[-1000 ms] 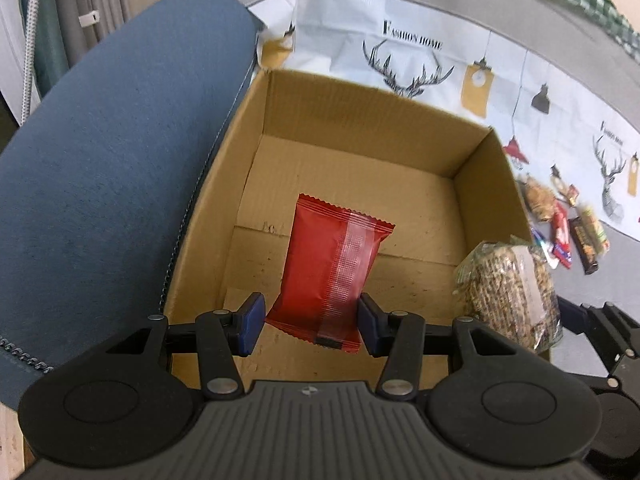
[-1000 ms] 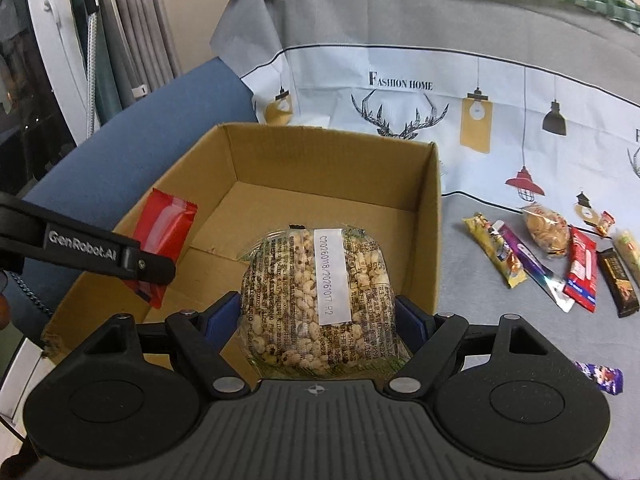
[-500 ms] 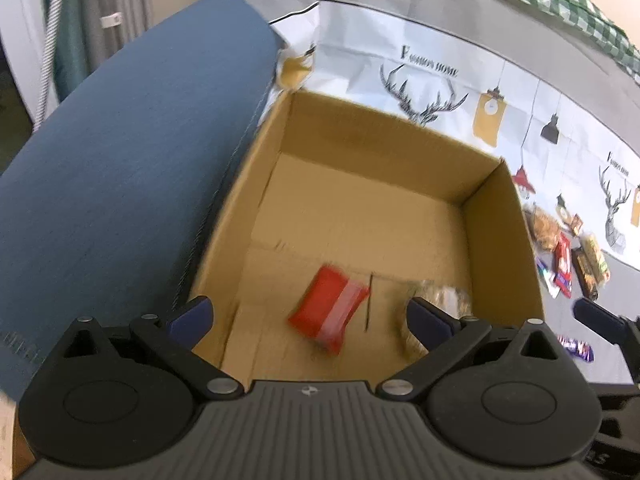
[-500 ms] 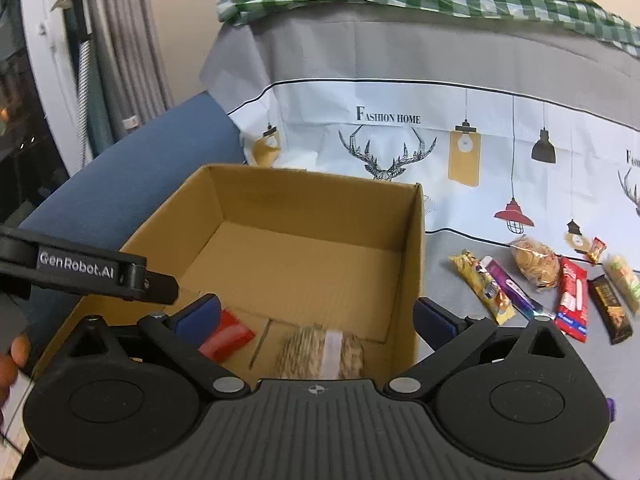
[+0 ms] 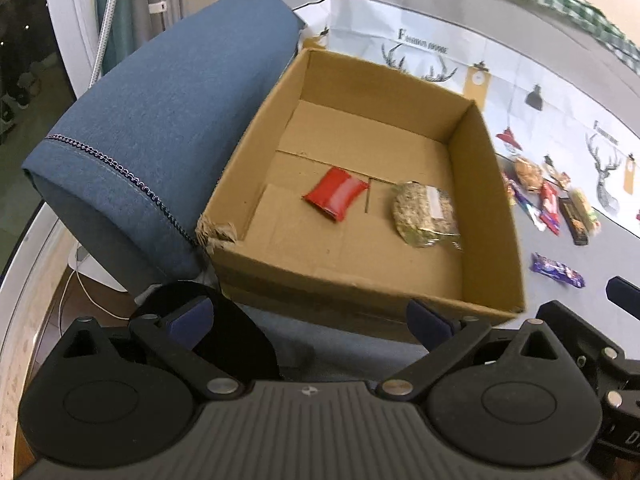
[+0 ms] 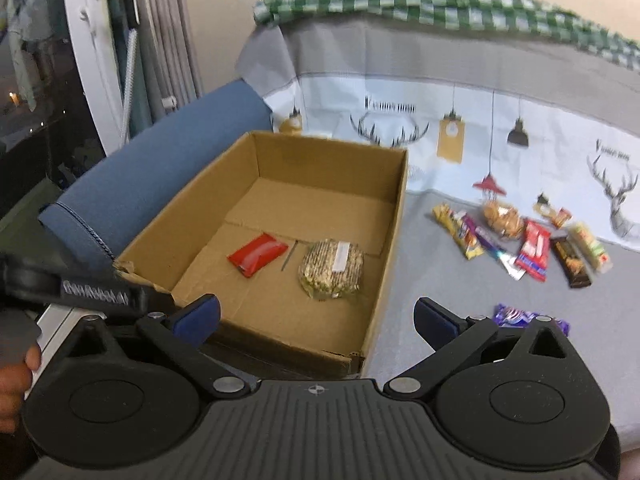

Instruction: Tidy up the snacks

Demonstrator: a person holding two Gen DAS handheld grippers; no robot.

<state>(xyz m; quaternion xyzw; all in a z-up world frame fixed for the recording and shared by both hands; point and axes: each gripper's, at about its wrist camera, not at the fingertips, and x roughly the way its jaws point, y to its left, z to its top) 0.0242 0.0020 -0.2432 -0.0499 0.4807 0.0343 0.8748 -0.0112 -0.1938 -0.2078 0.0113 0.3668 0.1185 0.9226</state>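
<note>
Both the left gripper (image 5: 310, 318) and right gripper (image 6: 318, 314) hang spread wide and empty near the cardboard box (image 6: 394, 200), where a red packet (image 6: 258, 254) and a seed cake (image 6: 332, 268) lie side by side.

Even indoor light, soft shadows, fisheye bending at edges, slight motion blur, dark window at left

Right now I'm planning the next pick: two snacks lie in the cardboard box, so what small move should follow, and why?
Probably swing the right gripper, open and empty, toward the purple-wrapped candy bar on the grey cloth: it lies nearest that gripper. The red foil packet and clear bag of puffed grain already rest inside the brown cardboard box.
</note>
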